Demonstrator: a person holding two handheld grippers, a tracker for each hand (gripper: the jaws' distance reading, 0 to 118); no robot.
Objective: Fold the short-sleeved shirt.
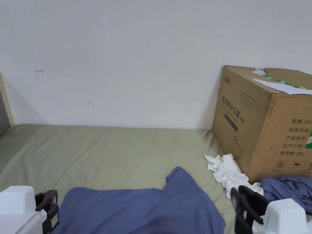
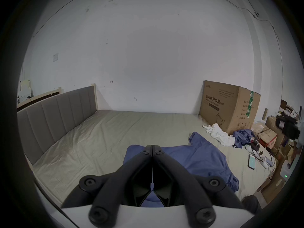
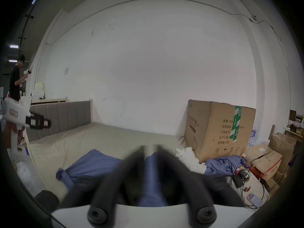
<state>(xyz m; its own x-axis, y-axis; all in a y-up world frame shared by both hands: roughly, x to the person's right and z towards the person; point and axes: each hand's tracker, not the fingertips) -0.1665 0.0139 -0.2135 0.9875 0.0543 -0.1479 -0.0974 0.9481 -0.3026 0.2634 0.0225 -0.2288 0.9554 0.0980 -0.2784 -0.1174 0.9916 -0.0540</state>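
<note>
Head view: a blue shirt (image 1: 140, 210) is seen spread on the green sheet (image 1: 91, 152) of a bed, at the near edge, one sleeve pointing toward the wall. The left gripper (image 1: 50, 207) is held just beside the shirt's left edge; the right gripper (image 1: 243, 207) is held at its right, in front of a white cloth (image 1: 227, 173). A cardboard box (image 1: 265, 128) stands on the bed against the wall, with a second blue garment (image 1: 289, 189) crumpled at its foot.

Left gripper view: the jaws of the left gripper (image 2: 152, 146) are seen closed tip to tip above the shirt (image 2: 197, 156), nothing being pinched at the tips. A grey headboard (image 2: 54, 116) is seen at the left, a phone (image 2: 251, 161) and cables at the bed's right edge.

Right gripper view: the right gripper (image 3: 150, 149) is blurred; a gap is seen between its jaw tips, with the shirt (image 3: 92, 164) beyond it, not gripped. The left gripper (image 3: 46, 123) is seen far left, off the cloth. Another person (image 3: 15, 78) stands in the background.
</note>
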